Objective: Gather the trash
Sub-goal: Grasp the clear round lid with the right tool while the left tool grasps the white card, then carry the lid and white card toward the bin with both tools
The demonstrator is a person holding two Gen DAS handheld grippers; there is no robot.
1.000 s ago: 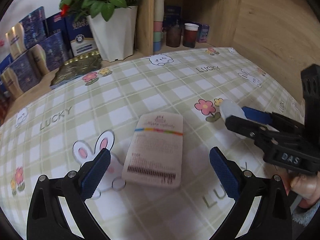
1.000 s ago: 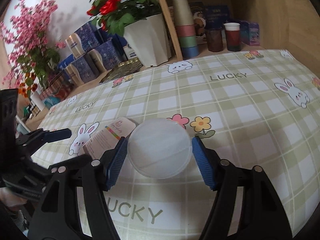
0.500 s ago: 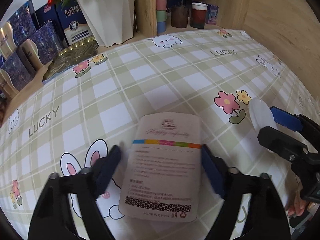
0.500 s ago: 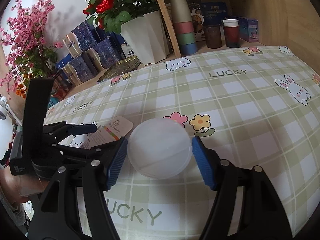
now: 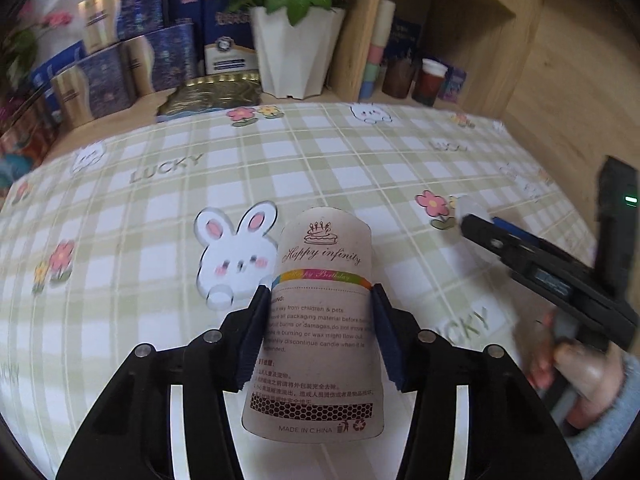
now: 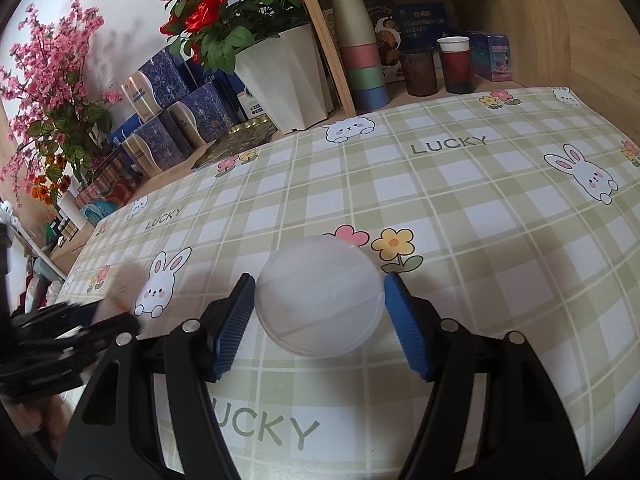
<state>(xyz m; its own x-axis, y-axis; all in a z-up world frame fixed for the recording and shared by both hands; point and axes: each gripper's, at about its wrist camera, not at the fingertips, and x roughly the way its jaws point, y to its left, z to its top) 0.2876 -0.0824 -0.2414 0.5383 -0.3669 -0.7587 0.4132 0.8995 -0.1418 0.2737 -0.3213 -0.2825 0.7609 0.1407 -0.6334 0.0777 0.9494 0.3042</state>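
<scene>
Two grippers, left gripper closing on cardboard card, right gripper clamping white lid

"Happy infinity" card; "LUCKY" tablecloth

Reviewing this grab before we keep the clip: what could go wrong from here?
1. The left tongs are closing on the card sleeve by its thin edges; it already bows, so it may buckle or slip out.
2. The right tongs hold the round white lid only at its rim; a jolt could pop it free.
</scene>
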